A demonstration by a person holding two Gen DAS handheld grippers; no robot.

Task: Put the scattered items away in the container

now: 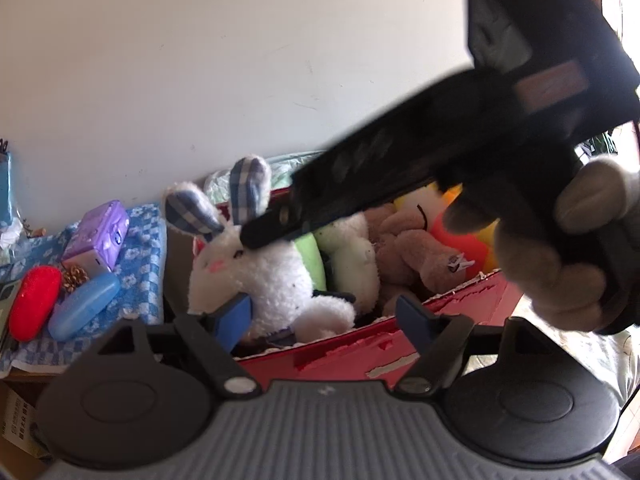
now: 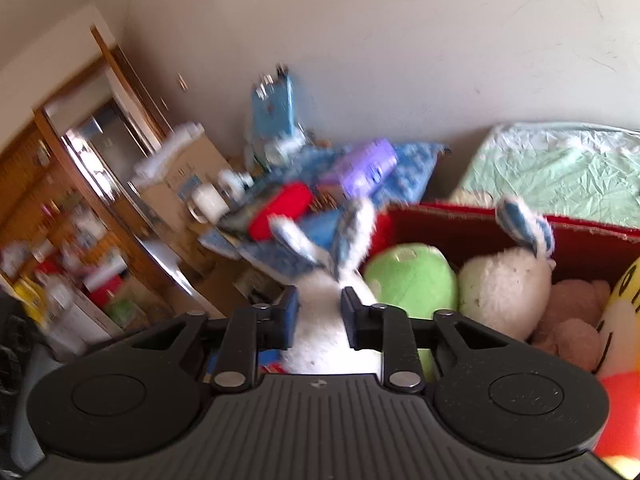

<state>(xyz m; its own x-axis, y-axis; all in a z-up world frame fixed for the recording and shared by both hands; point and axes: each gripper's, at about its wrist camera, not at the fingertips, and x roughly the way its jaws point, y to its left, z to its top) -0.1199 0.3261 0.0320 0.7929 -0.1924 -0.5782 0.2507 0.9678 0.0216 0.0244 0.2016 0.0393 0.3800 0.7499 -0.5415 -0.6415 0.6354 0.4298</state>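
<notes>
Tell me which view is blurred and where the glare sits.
Right wrist view: motion-smeared, worst on the shelves at left and the white rabbit. Left wrist view: mostly sharp, only the right gripper crossing it is soft; bright window glare along the right edge.

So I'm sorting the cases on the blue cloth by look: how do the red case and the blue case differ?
The red case is bright, opaque red; the blue case is pale, slightly see-through blue. The red case looks stubbier and rounder, the blue case longer and slimmer. The red case lies nearer the cloth's left edge, the blue case closer to the red box. Both are closed, rounded oval cases lying flat on the checked cloth, outside the box.
</notes>
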